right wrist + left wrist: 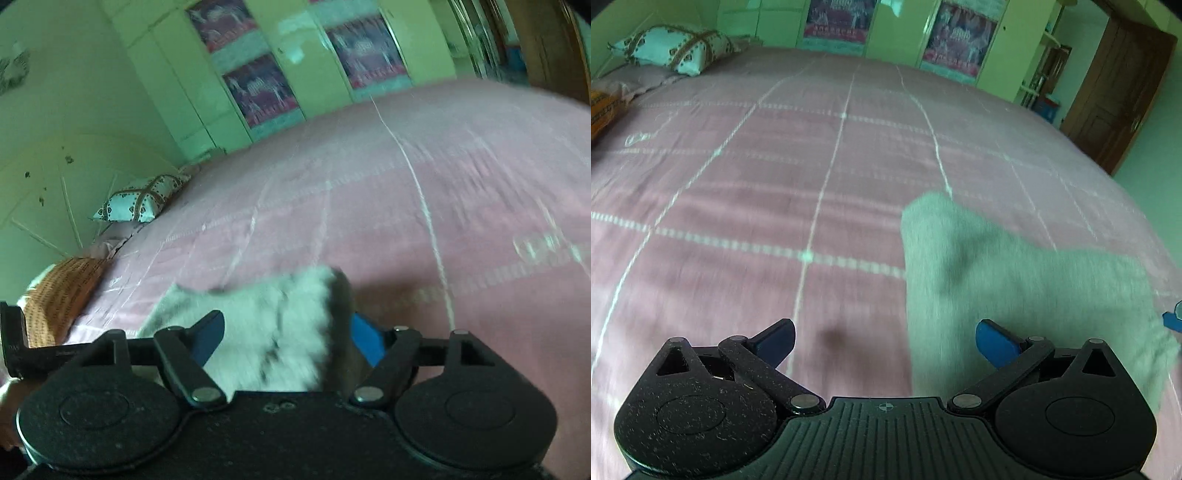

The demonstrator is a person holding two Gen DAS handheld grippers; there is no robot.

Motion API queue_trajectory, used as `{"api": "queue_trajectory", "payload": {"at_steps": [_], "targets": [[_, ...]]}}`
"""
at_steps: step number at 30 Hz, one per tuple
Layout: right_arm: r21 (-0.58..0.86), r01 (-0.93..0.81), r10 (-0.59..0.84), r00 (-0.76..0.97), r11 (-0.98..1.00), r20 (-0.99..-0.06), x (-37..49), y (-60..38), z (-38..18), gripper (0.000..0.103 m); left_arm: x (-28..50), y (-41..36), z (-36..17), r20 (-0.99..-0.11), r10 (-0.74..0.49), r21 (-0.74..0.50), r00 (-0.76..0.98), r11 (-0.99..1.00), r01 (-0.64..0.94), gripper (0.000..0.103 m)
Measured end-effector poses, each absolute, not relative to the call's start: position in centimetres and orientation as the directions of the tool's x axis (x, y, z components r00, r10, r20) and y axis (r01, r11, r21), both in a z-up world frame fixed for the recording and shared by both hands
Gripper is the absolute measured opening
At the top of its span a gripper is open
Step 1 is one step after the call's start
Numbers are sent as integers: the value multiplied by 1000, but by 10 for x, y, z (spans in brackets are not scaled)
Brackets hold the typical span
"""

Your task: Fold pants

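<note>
The grey pants [1015,280] lie folded into a compact bundle on the pink bedspread [775,184]. In the left wrist view they are to the right of my left gripper [884,341], which is open and empty, its right finger at the bundle's near edge. In the right wrist view the pants [266,321] lie between the spread blue fingers of my right gripper [288,339], which is open; I cannot tell if it touches the cloth. Both views are blurred.
A patterned pillow [672,48] lies at the head of the bed, an orange cushion [62,295] near it. Green wardrobes [897,33] stand behind the bed and a brown door [1119,96] at the right. The right gripper's blue tip [1172,319] shows at the edge.
</note>
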State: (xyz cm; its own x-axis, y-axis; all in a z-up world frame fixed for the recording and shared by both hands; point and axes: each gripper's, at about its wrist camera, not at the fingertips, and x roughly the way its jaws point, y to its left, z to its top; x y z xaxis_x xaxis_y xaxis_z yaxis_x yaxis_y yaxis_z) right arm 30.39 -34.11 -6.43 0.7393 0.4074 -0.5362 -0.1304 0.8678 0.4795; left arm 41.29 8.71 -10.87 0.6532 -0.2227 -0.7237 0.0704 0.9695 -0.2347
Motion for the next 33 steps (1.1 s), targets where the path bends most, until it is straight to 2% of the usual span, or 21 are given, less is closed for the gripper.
{"api": "queue_trajectory", "payload": {"at_steps": [8, 13, 33], "targets": [[658, -35, 496, 688, 752, -530, 286, -371, -95, 72, 399, 80, -118, -734, -274, -296, 622, 953, 70, 103], [762, 21, 554, 672, 648, -490, 288, -380, -114, 72, 399, 73, -124, -737, -304, -311, 603, 946, 97, 103], [863, 51, 612, 684, 502, -397, 292, -397, -134, 69, 418, 83, -138, -720, -415, -428, 555, 896, 115, 103]]}}
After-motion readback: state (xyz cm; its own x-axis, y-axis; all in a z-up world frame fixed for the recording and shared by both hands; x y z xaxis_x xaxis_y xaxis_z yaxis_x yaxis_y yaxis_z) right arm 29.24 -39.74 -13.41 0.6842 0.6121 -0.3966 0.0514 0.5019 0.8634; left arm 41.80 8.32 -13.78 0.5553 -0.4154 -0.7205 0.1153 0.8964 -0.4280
